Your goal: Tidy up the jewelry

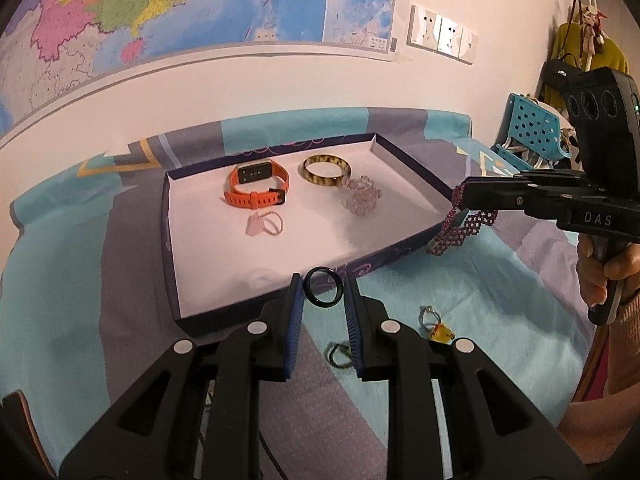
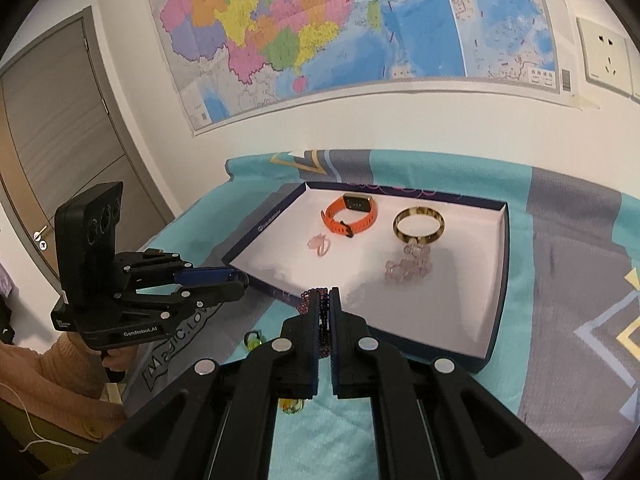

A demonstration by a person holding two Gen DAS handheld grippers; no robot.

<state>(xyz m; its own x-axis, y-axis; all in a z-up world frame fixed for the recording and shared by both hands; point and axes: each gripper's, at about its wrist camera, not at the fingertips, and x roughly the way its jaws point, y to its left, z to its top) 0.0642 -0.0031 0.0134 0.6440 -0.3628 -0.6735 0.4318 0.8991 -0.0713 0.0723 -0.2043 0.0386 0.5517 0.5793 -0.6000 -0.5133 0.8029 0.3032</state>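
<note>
Bed with a teal and grey cover (image 1: 100,280); the shallow tray (image 1: 170,240) lies on it, taken here as landmark. Inside the tray: orange watch (image 1: 256,188) toward the far wall, tortoiseshell bangle (image 1: 326,168) beside it, clear bead bracelet (image 1: 360,196) touching the bangle, small pink ring (image 1: 264,224) nearer the front.

Right gripper (image 2: 325,312) at the tray's near rim, fingers narrow, clamped on a purple beaded bracelet (image 1: 460,228) that dangles below them. Left gripper (image 1: 323,300) at the near rim too, fingers pinching a black ring (image 1: 323,290).

A silver ring (image 1: 428,314) and an amber piece (image 1: 440,334) lie outside the tray.

Advice: carry each over bare tray floor, lower close, then release, so nothing tangles.
</note>
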